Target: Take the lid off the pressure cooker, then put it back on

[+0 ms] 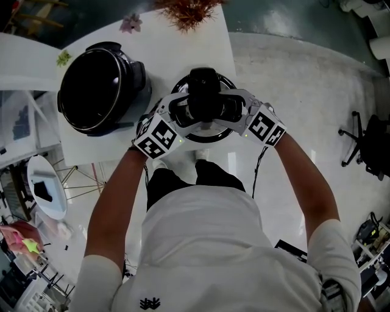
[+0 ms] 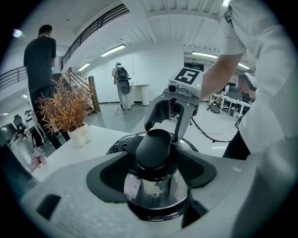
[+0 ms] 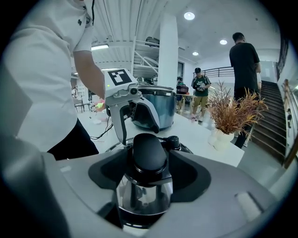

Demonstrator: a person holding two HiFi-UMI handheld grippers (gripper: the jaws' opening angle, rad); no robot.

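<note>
Both grippers clamp the lid knob [image 1: 203, 85], lid [image 2: 120, 143] off the pot.

The left gripper [image 1: 183, 113] comes in from 8 o'clock and the right gripper [image 1: 230, 111] from 4 o'clock. Each has its jaws spread wide and closed around the black knob's collar from opposite sides. The lid is at the near right corner of the white table [image 1: 183, 42], at 3 o'clock of the open pressure cooker [image 1: 138, 77]; I can't tell if it is resting or lifted. A dried plant [image 1: 189, 11] is at 12 o'clock of the lid.
</note>
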